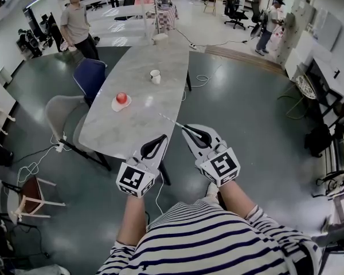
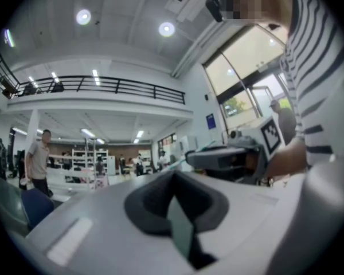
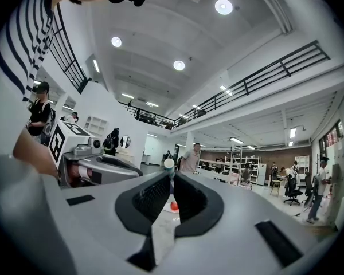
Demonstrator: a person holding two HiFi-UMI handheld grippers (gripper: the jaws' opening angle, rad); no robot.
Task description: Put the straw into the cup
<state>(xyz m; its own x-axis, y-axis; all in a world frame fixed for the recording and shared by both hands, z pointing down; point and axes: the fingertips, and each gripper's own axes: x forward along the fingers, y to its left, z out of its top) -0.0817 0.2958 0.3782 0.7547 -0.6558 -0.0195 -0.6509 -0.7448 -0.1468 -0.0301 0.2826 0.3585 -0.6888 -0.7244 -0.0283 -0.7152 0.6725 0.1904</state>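
A white cup [image 1: 155,76] stands upright near the middle of the long grey table [image 1: 139,125]. My right gripper [image 1: 184,129] is over the table's near end and is shut on a thin pale straw [image 1: 171,121], which pokes out forward and to the left toward the cup. In the right gripper view the straw's end [image 3: 169,165] sticks up between the closed jaws of that gripper [image 3: 171,179]. My left gripper [image 1: 162,137] hovers just left of it, shut with nothing in it; the left gripper view shows its jaws [image 2: 173,175] closed and the right gripper [image 2: 229,156] beside them.
A red apple [image 1: 121,98] lies on a white plate [image 1: 119,105] left of the cup. A white object [image 1: 159,38] sits at the table's far end. A blue chair [image 1: 90,76] and a grey chair [image 1: 62,112] stand along the left side. A person [image 1: 77,24] stands beyond them.
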